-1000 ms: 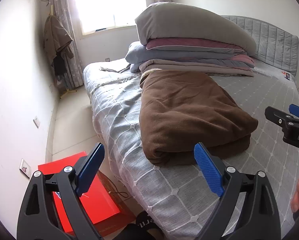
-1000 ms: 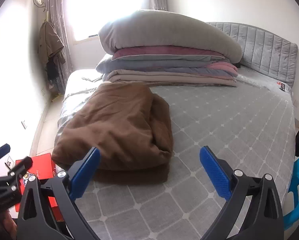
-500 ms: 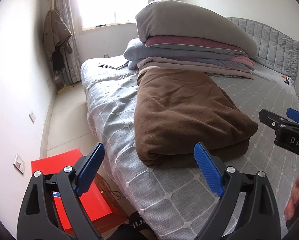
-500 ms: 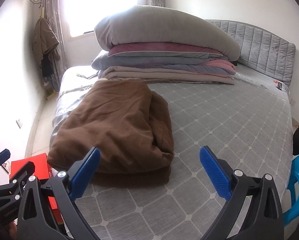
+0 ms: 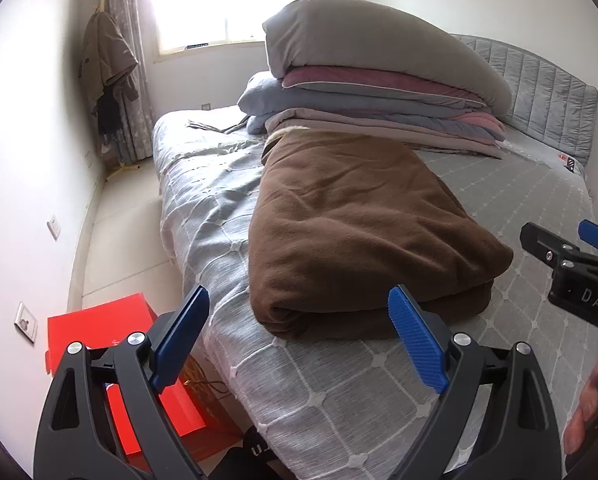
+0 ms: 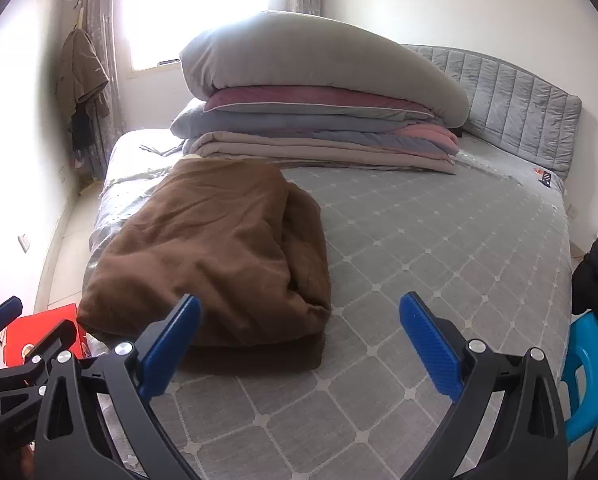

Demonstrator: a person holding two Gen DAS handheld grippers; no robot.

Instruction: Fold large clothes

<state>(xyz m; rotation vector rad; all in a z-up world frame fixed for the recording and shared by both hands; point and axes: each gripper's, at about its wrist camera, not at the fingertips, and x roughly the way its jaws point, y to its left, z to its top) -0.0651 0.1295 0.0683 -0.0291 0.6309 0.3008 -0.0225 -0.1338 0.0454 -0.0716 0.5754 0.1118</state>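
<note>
A folded brown fleece garment lies in a thick bundle on the grey checked bedspread, near the bed's left side; in the right wrist view the brown bundle sits left of centre. My left gripper hovers open just short of its near edge, holding nothing. My right gripper is also open and empty, above the bedspread to the right of the bundle's near corner. Each gripper shows at the edge of the other's view.
A stack of folded quilts topped by a grey pillow fills the head of the bed by the padded headboard. A red box sits on the floor at left. A blue plastic chair stands at right.
Both views have drifted slightly, so the brown bundle sits a little further left and lower in frame. Both grippers stay open and the garment has not moved.
</note>
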